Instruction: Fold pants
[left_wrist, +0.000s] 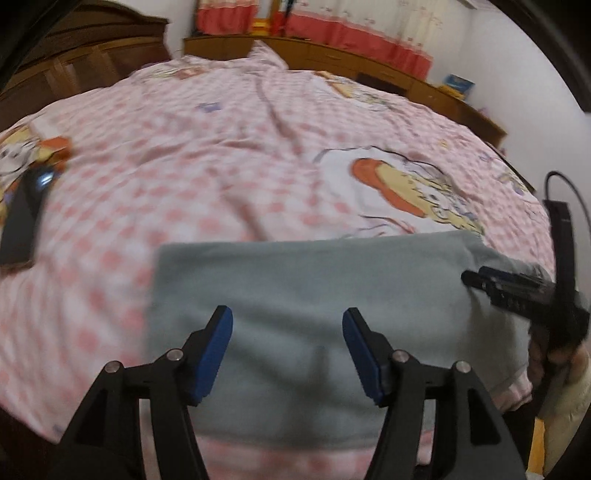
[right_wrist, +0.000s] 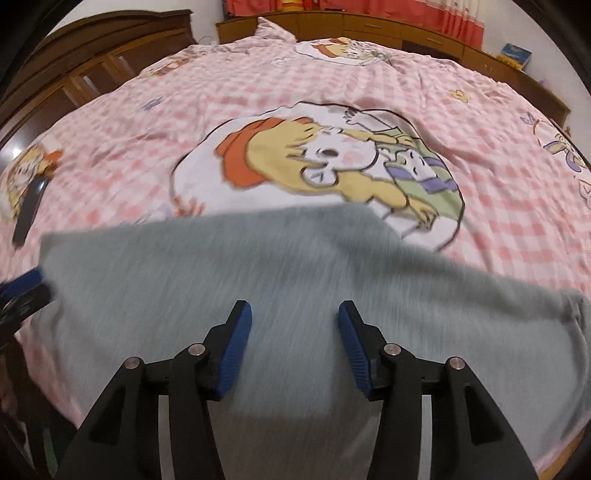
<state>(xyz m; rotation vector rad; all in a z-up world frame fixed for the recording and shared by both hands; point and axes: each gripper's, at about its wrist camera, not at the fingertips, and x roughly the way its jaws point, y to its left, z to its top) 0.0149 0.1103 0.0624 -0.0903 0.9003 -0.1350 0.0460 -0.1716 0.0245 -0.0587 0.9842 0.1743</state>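
The left gripper (left_wrist: 287, 354) is hovering over the near part of the grey knit pants (left_wrist: 314, 295), which are lying as a flat folded panel on the near side of the bed, on the pink-and-white checked quilt cover with cartoon prints (left_wrist: 221, 147). Its blue-padded fingers (left_wrist: 216, 354) are standing apart with nothing between the pads; the cloth is lying below them, not pinched. The right gripper (right_wrist: 294, 349) is hovering likewise over the same garment, its fingers (right_wrist: 236, 350) spread and gripping nothing. Judged from this, both tools are free of the fabric, so the fold is resting under its own weight.

In the left wrist view, the right gripper is appearing at the garment's right edge, with a person's hand wrapped round its handle. In the right wrist view, the left gripper's blue tip is showing at the garment's left edge. The two tools are thus working at opposite ends of the panel, which is probably keeping the edges aligned. The right end of the pants is trailing toward the bed's edge and looking less squared than the left; it probably needs attention next.

Farther off, a dark flat rectangular object (left_wrist: 22, 221) is lying on the quilt cover, well apart from the pants. Beyond the bed, brown wooden furniture (left_wrist: 351, 59) and red-and-white curtains (left_wrist: 351, 26) are lining the wall.
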